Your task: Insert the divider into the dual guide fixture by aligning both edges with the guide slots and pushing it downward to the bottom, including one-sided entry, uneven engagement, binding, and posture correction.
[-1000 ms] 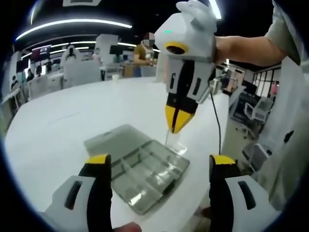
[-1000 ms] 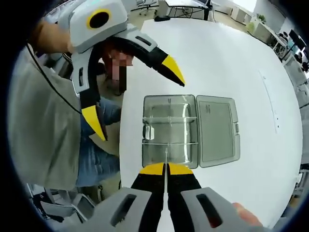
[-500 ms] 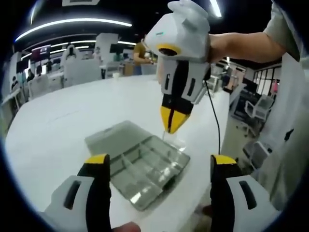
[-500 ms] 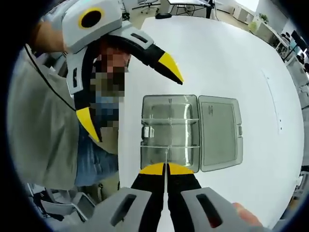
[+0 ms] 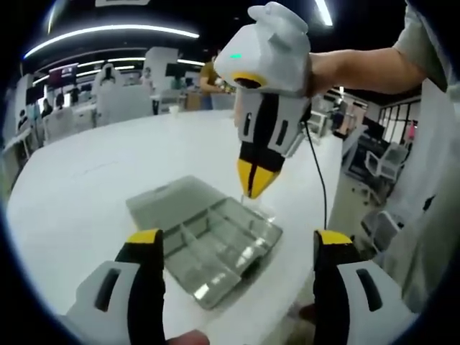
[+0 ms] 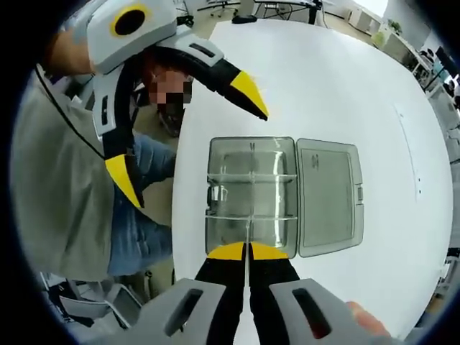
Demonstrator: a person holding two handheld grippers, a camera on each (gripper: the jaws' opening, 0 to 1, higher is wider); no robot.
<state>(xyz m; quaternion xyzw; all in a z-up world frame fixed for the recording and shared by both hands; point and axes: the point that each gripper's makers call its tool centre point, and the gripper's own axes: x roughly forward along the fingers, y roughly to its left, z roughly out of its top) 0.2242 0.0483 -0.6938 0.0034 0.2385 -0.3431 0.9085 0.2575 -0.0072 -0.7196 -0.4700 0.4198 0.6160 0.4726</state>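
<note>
A clear grey compartment box (image 5: 215, 241) lies on the white table (image 5: 86, 180) with its lid (image 5: 169, 198) folded flat beside it. My right gripper (image 5: 253, 185) points down over the box's far side, shut on a thin clear divider (image 5: 249, 203). In the right gripper view the divider (image 6: 247, 231) runs edge-on from my right gripper (image 6: 246, 251) toward the box (image 6: 251, 188), in line with its cross walls. My left gripper (image 5: 239, 241) stands open in front of the box with nothing between its fingers. The left gripper (image 6: 185, 133) also appears open, beside the box's left edge.
The box sits close to the table edge (image 6: 178, 215), with the person's legs and a chair below it. The lid (image 6: 329, 195) lies to the right of the box. More white table (image 6: 323, 79) stretches beyond. Desks and people stand in the far background (image 5: 122, 100).
My right gripper, still holding the divider, has shifted a little left and closer to the box. My left gripper stays open in about the same place.
</note>
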